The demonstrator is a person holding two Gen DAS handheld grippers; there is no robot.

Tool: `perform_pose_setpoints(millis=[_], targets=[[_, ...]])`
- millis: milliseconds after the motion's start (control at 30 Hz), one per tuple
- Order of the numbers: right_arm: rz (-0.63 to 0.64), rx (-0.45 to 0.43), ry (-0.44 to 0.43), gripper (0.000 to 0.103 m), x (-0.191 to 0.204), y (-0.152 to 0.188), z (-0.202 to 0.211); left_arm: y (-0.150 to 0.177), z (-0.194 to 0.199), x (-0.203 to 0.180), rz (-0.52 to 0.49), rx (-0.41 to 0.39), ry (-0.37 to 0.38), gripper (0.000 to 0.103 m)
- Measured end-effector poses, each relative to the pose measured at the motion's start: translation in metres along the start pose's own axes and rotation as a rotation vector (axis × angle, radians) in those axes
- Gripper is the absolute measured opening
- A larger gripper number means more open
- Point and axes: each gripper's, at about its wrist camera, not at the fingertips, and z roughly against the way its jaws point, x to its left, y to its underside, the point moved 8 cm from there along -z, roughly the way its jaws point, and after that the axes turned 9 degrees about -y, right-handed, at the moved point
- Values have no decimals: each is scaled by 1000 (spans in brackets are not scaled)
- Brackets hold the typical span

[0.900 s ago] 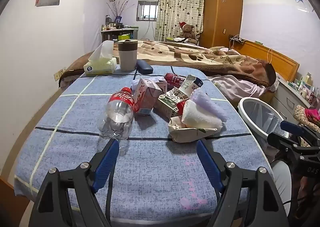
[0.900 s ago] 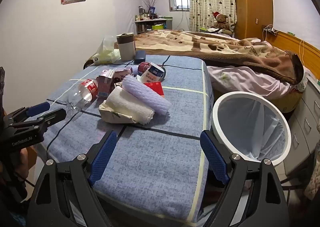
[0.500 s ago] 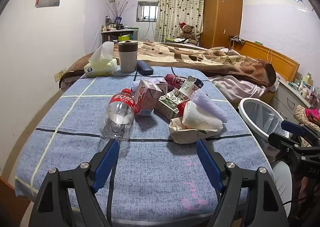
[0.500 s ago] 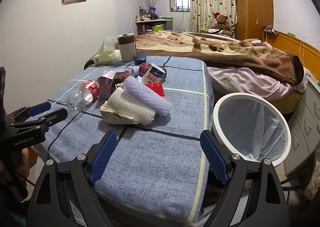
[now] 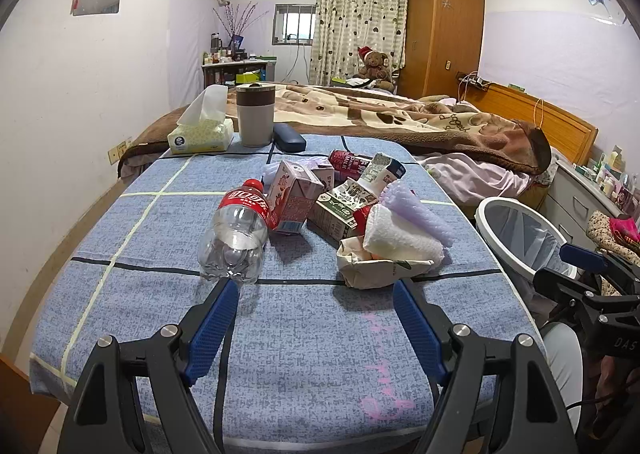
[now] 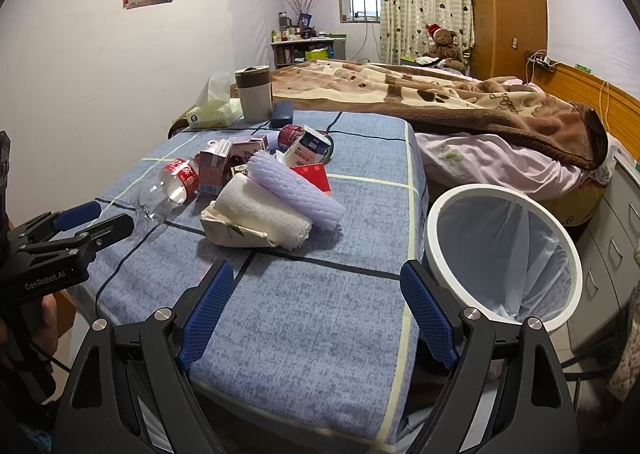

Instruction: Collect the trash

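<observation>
Since the earlier frames almost nothing has shifted: the litter sits a touch lower in each view, and both grippers hang over the near end of the table as before. The left gripper point(image 5: 314, 290) has its jaws spread wide with nothing between them, and the right gripper point(image 6: 316, 274) is likewise released and empty.

The trash lies heaped mid-table on the blue checked tablecloth point(image 5: 300, 334). Nearest the left gripper is a clear plastic bottle point(image 5: 238, 234) on its side, with a red label and red cap. Beside it stands a pink milk carton point(image 5: 294, 200), then a green-and-white carton point(image 5: 340, 210) tipped over, a red can point(image 5: 346, 160) behind. A lilac foam sleeve point(image 6: 294, 188) rests on a white foam roll point(image 6: 266, 210), both touching a crumpled beige paper bag point(image 6: 232, 230).

A white-rimmed bin point(image 6: 504, 250) with a clear liner stands on the floor just beside the table's right edge.
</observation>
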Motion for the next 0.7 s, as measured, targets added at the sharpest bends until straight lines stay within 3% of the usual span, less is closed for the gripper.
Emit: perform_pose_setpoints(millis=[700], targets=[[-3,2,-1,87,-2,0,0,-2,2,1,0,-3,0,80]])
